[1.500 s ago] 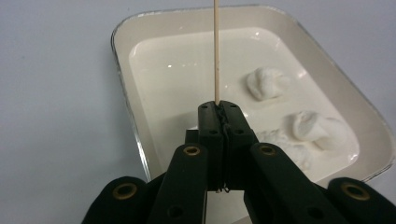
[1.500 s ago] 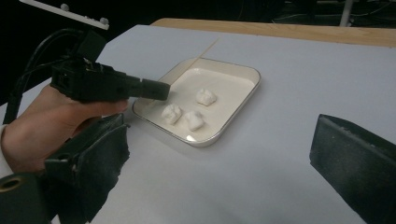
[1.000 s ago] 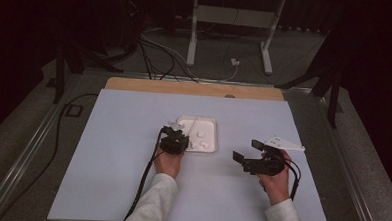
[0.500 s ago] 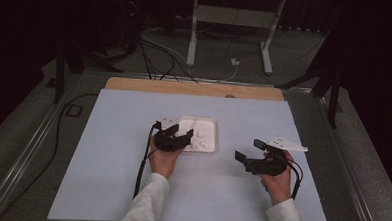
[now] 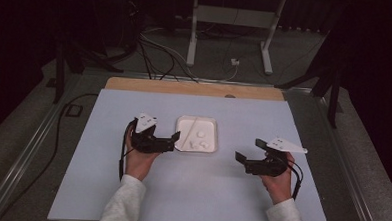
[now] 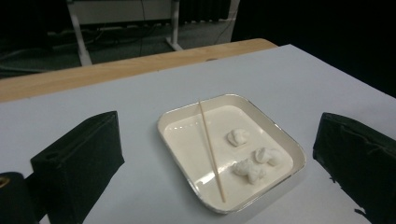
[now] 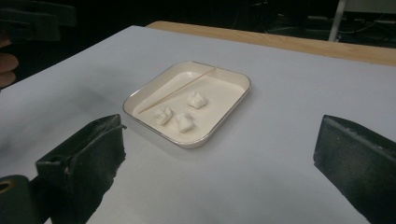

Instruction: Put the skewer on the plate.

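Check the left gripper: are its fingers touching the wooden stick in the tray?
Apart. In the left gripper view the fingers stand wide open with nothing between them, and the stick lies in the tray ahead.

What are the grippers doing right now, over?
Left gripper jaws just opened, empty, beside the tray. Right gripper open, empty. Stick and three white lumps in tray. Nothing in the way.

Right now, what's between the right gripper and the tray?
Nothing: in the high view, only bare table separates the right gripper from the tray. The right gripper view shows the same bare stretch.
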`<state>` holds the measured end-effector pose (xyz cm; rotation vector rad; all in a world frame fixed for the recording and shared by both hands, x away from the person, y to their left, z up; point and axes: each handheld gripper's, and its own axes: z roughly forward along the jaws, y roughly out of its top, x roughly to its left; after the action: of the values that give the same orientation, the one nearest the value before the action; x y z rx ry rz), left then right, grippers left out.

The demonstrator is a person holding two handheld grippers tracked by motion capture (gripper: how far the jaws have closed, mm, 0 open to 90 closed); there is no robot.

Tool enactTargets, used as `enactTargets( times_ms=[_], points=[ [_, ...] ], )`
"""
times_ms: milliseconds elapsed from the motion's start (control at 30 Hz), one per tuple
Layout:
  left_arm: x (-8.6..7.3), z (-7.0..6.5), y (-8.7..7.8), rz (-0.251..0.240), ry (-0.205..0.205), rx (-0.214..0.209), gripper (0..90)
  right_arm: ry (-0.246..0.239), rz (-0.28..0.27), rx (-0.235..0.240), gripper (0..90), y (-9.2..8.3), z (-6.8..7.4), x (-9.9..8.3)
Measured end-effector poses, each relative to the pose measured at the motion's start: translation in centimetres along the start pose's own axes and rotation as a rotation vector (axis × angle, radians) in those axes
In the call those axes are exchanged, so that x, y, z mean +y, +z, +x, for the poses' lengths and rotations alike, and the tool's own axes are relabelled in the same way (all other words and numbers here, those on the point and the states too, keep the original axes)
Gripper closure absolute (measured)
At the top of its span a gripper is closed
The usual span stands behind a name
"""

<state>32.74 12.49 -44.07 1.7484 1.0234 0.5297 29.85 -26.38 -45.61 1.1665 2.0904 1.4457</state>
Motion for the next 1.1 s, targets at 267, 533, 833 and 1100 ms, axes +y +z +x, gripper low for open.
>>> enactTargets(
  times_ms=[267,533,833,1100],
  points=[
    [-1.2,1.3,-2.6,-0.062,0.043,-0.012,1.1,-0.023,-0.018,-0.014,1.2,-0.2,-0.3,-0.3],
    [-2.7,2.8,-5.0,-0.114,0.072,-0.001,0.7,-0.040,-0.045,-0.037,1.1,-0.8,-0.6,-0.8],
    [-4.3,3.9,-7.0,-0.141,0.083,0.033,0.7,-0.039,-0.069,-0.051,1.1,-1.4,-0.9,-1.1],
    [-5.2,4.6,-8.6,-0.159,0.077,0.064,0.7,-0.018,-0.075,-0.061,1.1,-1.9,-1.3,-1.8]
  ],
)
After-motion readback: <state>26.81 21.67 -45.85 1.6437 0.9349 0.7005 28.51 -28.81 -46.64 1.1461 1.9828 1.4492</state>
